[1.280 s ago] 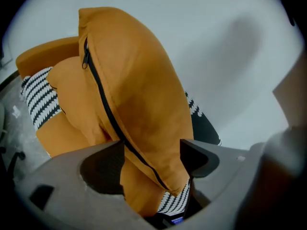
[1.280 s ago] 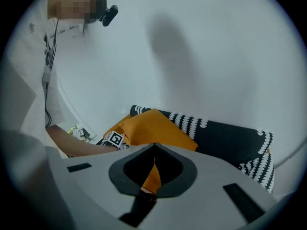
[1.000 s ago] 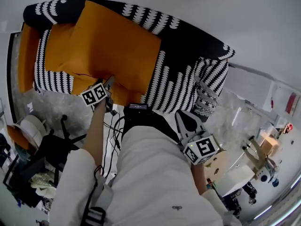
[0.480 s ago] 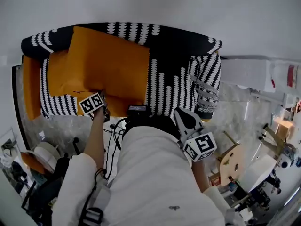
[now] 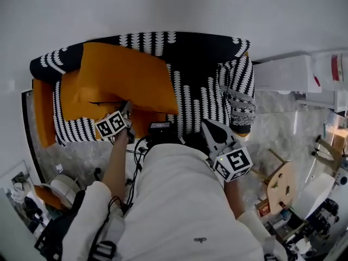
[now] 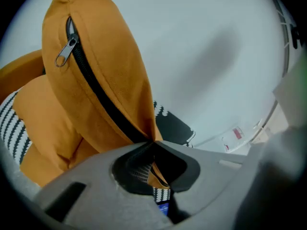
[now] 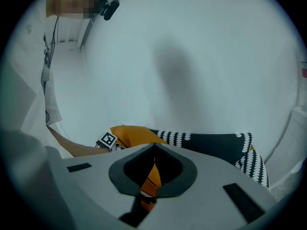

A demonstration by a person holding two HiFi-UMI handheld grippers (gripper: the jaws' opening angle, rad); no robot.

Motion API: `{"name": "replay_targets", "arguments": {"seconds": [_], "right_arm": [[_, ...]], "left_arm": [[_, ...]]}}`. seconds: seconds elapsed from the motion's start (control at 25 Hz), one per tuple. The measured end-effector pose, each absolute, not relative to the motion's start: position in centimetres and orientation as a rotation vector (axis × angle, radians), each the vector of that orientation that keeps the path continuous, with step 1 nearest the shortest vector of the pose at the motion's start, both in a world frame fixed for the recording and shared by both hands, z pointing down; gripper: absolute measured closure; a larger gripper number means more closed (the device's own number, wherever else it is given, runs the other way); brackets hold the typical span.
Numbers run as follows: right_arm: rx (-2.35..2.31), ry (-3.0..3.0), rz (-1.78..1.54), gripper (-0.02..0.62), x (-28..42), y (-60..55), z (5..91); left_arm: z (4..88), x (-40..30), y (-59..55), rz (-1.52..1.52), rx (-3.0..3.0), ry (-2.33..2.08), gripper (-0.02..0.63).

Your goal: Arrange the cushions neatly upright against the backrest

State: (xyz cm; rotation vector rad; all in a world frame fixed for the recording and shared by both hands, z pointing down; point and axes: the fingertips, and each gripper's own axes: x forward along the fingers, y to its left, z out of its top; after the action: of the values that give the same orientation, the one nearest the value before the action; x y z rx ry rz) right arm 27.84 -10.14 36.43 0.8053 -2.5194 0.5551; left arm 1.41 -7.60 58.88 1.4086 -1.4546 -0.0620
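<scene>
- Plain pale wall (image 5: 174, 10) at the back, mottled grey stone floor (image 5: 272, 124) below
- Against that wall, black fabric sofa (image 5: 201, 53) with rows of white scalloped stripes and an orange seat, its backrest spanning the right gripper view behind the jaws
- White garment (image 5: 179, 200) of the person filling the lower middle of the head view
- On the seat, toward the sofa's end at the picture's left, large orange fabric cushion (image 5: 125, 75), tilted, upper edge against the backrest, lower corner raised off the seat
- Left gripper (image 5: 128, 106) clamped on that lower corner, jaws just closed down onto it; in the left gripper view, tips together with orange cloth pinched between them
- Right gripper (image 5: 209, 126) well apart from the cushion, in front of the sofa's striped front, jaws pressed together with nothing between
- Black zip (image 6: 101, 96) running up the cushion's edge from the pinched corner
- Small silver zip pull (image 6: 64, 54) hanging near the top of that edge
</scene>
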Motion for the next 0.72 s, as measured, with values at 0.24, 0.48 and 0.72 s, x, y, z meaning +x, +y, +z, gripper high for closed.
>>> {"name": "replay_targets", "arguments": {"seconds": [0.24,0.48,0.72], "right_arm": [[0.872,-2.542,0.544,0.586,30.1,-8.8,35.9],[0.991,-2.546,0.555,0.586,33.8,-9.2,35.4],[1.035,-2.556,0.589,0.588,35.3,-8.6,35.3]], "left_arm": [[53.9,2.6,-12.5,-0.219,1.479,-1.466,0.595],[48.3,4.1,-15.7,-0.454,1.508,-1.398,0.595],[43.1,7.1,-16.3,-0.643,1.54,-1.257,0.595]]}}
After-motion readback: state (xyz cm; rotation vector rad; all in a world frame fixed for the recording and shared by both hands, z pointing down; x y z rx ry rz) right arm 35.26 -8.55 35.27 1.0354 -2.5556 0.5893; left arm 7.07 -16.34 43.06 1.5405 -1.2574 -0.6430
